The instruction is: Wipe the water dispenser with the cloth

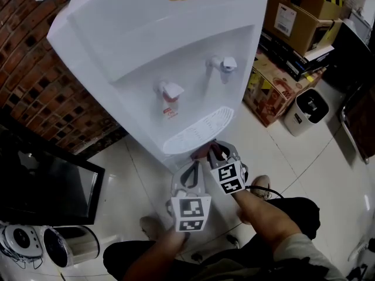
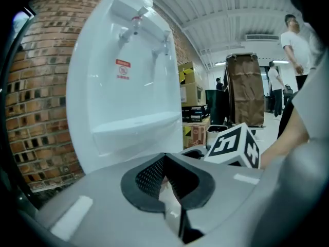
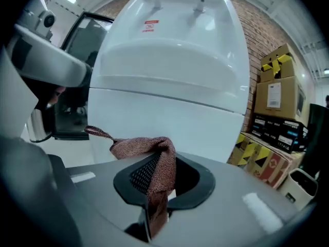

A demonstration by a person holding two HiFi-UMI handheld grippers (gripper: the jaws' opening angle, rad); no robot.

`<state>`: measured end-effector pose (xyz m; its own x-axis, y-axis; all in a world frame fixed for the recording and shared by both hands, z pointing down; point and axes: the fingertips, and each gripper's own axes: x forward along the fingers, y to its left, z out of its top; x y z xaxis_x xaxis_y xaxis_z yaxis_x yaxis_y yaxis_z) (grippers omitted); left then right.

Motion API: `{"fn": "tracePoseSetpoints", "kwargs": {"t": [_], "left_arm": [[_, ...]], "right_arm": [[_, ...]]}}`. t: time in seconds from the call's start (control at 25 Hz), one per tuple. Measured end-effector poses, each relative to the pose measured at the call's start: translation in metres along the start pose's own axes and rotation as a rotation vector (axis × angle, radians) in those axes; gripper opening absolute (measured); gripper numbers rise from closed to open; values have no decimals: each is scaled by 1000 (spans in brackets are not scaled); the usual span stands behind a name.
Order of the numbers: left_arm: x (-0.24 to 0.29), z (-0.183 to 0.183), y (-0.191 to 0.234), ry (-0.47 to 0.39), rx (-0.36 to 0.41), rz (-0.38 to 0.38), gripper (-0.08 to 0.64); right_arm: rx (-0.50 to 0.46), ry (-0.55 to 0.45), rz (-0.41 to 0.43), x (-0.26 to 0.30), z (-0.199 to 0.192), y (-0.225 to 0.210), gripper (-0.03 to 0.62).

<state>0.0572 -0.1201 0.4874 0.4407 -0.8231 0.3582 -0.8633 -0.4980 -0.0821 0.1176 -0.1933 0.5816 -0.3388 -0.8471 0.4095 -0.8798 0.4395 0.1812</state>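
Note:
The white water dispenser [image 1: 176,40] stands against a brick wall, with a red tap [image 1: 170,91], a pale tap [image 1: 224,64] and a drip tray [image 1: 199,130]. Both grippers sit just below the tray, in front of the lower cabinet. My right gripper [image 1: 212,147] is shut on a reddish-brown cloth [image 1: 203,152]. In the right gripper view the cloth [image 3: 139,145] drapes over the jaws of the right gripper [image 3: 164,156], close to the dispenser front [image 3: 169,76]. My left gripper [image 1: 194,164] lies beside it. In its own view the left gripper [image 2: 164,158] is shut with nothing in it, facing the dispenser [image 2: 123,96].
Cardboard boxes [image 1: 299,16] and a small white bin [image 1: 307,111] stand to the dispenser's right. A dark glass-fronted unit [image 1: 47,186] and a metal appliance [image 1: 70,244] are at the left. The brick wall [image 1: 23,57] is behind. People [image 2: 293,40] stand far off.

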Motion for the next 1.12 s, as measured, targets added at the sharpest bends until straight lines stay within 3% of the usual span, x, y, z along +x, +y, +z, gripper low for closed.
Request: {"fn": "tracePoseSetpoints", "kwargs": {"t": [0.36, 0.64, 0.76, 1.0, 1.12], "left_arm": [[14, -3, -34, 29, -13, -48, 0], [19, -9, -42, 48, -27, -67, 0], [17, -16, -40, 60, -22, -69, 0], [7, -43, -19, 104, -1, -41, 0], [-5, -60, 4, 128, -8, 10, 0]], "right_arm": [[62, 55, -95, 6, -24, -44, 61], [205, 112, -268, 9, -46, -110, 60], [231, 114, -296, 12, -46, -131, 60], [287, 95, -312, 8, -49, -121, 58], [312, 57, -261, 3, -49, -92, 60]]}}
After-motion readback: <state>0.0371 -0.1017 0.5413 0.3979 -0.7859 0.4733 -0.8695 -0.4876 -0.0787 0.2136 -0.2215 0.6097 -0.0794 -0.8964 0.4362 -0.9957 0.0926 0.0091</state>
